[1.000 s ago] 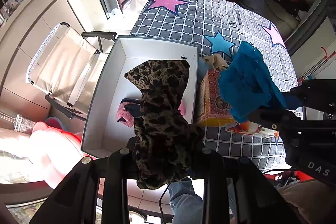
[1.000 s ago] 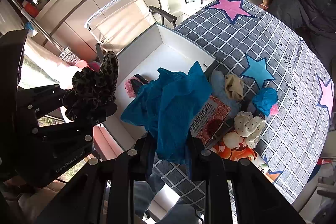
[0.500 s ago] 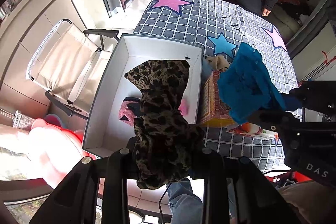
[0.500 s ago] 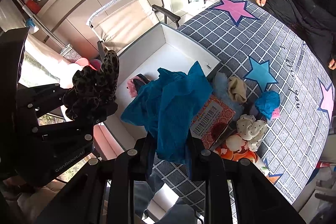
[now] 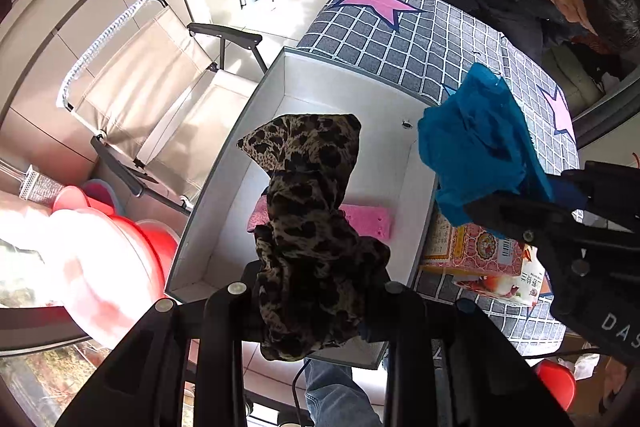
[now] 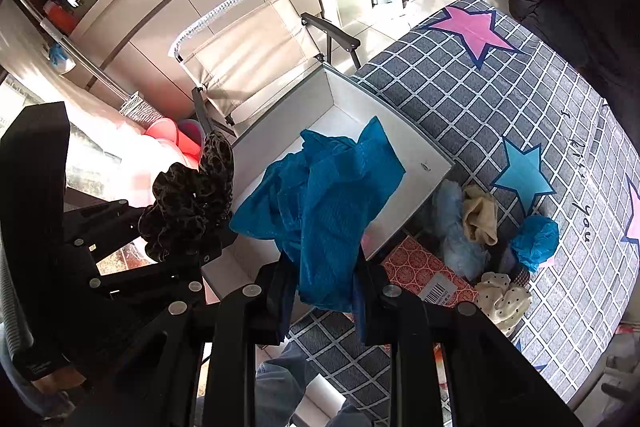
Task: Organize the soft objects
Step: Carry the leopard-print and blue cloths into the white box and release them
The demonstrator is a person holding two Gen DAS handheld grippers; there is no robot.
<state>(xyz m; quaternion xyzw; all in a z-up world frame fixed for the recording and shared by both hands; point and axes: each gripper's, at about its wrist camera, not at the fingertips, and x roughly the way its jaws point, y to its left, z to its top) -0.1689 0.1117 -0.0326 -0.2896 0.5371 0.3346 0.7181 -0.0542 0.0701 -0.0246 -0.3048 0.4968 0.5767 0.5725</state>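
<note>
Left tool (image 5: 312,303): clamped on the leopard scarf (image 5: 308,211), hanging over the white box (image 5: 224,167)
Right tool (image 6: 320,291): clamped on the blue cloth (image 6: 324,203), over the box's near corner
Tabletop (image 6: 500,99): small soft items beside the box

Much sits behind the two hanging cloths

The leopard-print cloth (image 5: 308,227) covers the middle of a pink item (image 5: 366,221) in the white box (image 5: 224,195), so its kind cannot be told; the blue cloth (image 6: 320,211) hides the box's near floor in the right wrist view. Claw pads are buried in fabric. The patterned carton (image 5: 476,251) is half masked by the right claw (image 5: 532,223).
</note>
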